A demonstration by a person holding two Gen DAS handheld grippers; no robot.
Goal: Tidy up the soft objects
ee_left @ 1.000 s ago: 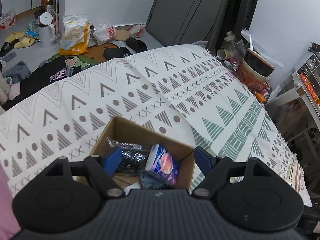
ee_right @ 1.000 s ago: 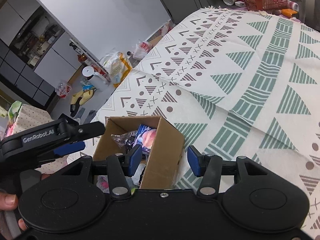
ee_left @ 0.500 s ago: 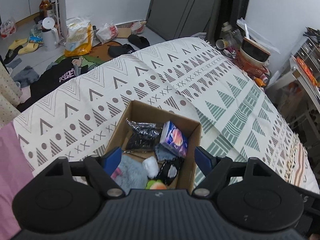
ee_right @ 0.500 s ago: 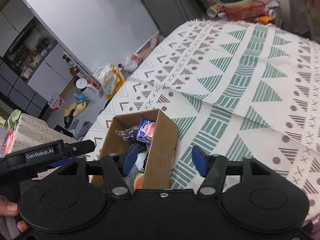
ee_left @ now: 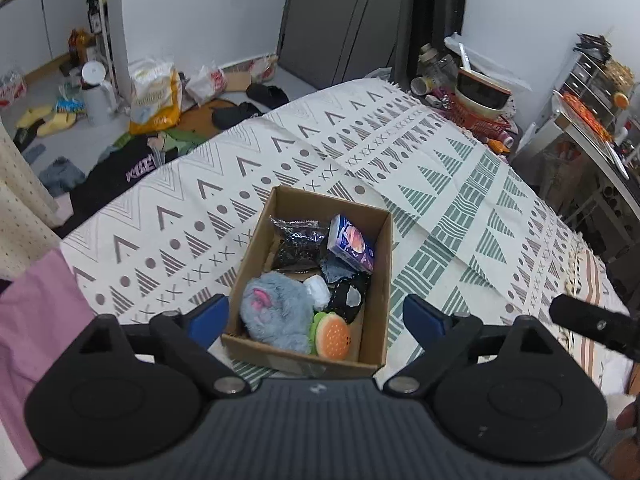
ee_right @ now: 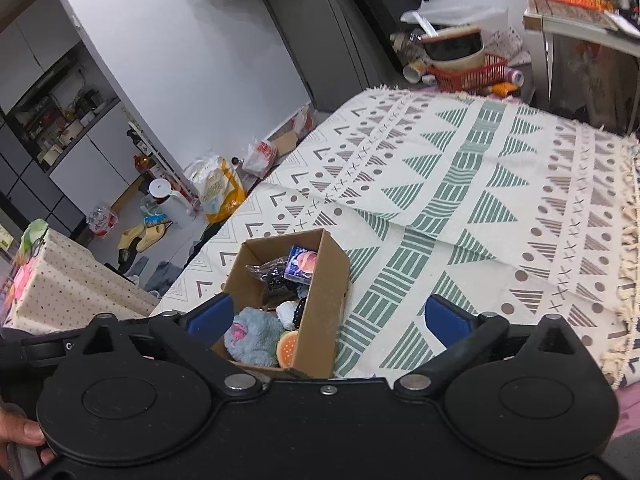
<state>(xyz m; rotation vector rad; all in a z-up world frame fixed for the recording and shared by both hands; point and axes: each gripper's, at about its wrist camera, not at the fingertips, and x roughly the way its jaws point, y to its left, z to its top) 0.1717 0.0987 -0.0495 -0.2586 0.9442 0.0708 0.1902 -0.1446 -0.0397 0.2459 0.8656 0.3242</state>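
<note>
**Both Grippers Pulled Back, Whole Box Now Shows**

Both cameras have moved up and back since a second ago, so now the whole box (ee_left: 280, 354) can be seen, not just its far end. It is a brown cardboard box with no lid. It sits on a bed cover (ee_left: 460, 184) with brown and green shapes on it.

Soft things fill the box. A fluffy gray toy (ee_left: 276, 312) with a pink spot lies at the near end. Just beside it, touching it, is a little burger toy (ee_left: 332, 336). A small white lump (ee_left: 318, 290) sits next to the gray toy, and a black thing (ee_left: 348, 296) lies beside that. At the far end are a shiny dark bag (ee_left: 298, 244) and a blue pack (ee_left: 352, 244) with a round picture on it, leaning on the right wall of the box.

The left hand-held gripper (ee_left: 316, 318) hangs over the near end of the box. Its blue fingers (ee_left: 208, 320) are spread wide and hold nothing.

The right hand-held gripper (ee_right: 328, 316) is spread wide too and holds nothing. From its view the box (ee_right: 324, 300) is under its left finger, and its right finger is over the bare cover (ee_right: 500, 200).

On the floor past the bed are yellow slippers (ee_right: 144, 236) and a white jug (ee_right: 168, 198).
</note>
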